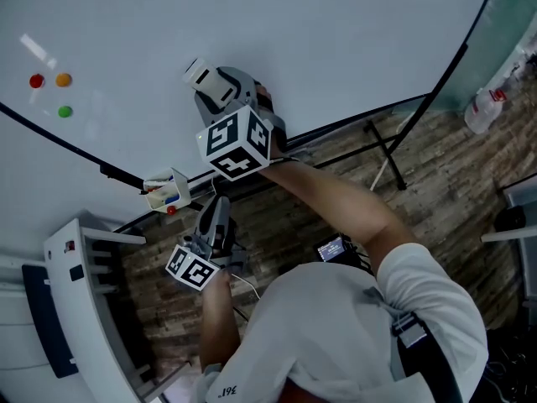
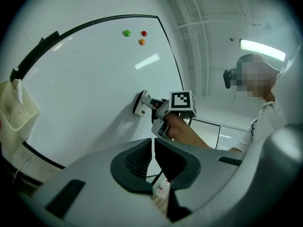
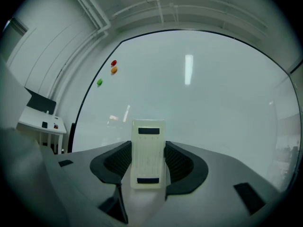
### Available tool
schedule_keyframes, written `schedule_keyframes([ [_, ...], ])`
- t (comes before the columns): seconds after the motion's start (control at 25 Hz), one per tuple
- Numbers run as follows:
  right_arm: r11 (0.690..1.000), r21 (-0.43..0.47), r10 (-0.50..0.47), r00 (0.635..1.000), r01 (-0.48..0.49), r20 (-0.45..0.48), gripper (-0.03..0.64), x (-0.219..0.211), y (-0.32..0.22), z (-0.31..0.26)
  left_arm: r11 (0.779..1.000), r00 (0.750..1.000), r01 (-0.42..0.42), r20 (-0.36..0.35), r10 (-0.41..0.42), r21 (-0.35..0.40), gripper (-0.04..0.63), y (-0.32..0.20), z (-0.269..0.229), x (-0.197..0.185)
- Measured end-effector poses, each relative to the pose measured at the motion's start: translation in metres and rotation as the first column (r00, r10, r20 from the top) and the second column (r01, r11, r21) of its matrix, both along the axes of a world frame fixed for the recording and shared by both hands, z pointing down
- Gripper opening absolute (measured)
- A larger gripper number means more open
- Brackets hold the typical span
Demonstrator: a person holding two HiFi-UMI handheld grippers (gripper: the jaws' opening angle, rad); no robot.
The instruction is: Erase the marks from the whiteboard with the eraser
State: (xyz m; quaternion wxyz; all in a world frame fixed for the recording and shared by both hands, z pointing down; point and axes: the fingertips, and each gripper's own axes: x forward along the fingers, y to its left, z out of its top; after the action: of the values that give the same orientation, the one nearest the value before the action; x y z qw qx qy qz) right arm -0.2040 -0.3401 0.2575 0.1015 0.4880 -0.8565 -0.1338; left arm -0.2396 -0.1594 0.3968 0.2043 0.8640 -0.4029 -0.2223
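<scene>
One eraser [image 3: 148, 152] in play, and it sits squarely between the jaws of the right gripper [image 3: 148, 163], which is clamped on its two long sides. Its long axis runs straight up the middle of the right gripper view, in line with the jaws. In the head view, the eraser [image 1: 200, 73] is upper centre, its face apparently flat against the whiteboard [image 1: 336, 32], with the right gripper [image 1: 220, 87] just behind it.

So the board lies dead ahead of the right gripper, and any wipe goes sideways or up across it. I can't pick out any marks near the pad (the surface looks clean from all three views). The three coloured magnets [image 1: 54, 91] sit well apart at the upper left.

The left gripper [image 1: 216, 212] hangs lower centre, below the board's edge and beside the small marker holder [image 1: 164, 190]. Its jaws are drawn nearly together on nothing in the left gripper view [image 2: 152, 157]. The right hand is clearly the nearer one for the job.
</scene>
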Motion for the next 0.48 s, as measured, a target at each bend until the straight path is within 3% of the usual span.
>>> schedule_keyframes([
  [0.48,0.999,0.013,0.04,0.999,-0.04,0.019,0.241,0.053,-0.007,-0.011,0.999,0.999,-0.049,0.008,0.049,0.008,0.008,-0.014,-0.005,0.043],
])
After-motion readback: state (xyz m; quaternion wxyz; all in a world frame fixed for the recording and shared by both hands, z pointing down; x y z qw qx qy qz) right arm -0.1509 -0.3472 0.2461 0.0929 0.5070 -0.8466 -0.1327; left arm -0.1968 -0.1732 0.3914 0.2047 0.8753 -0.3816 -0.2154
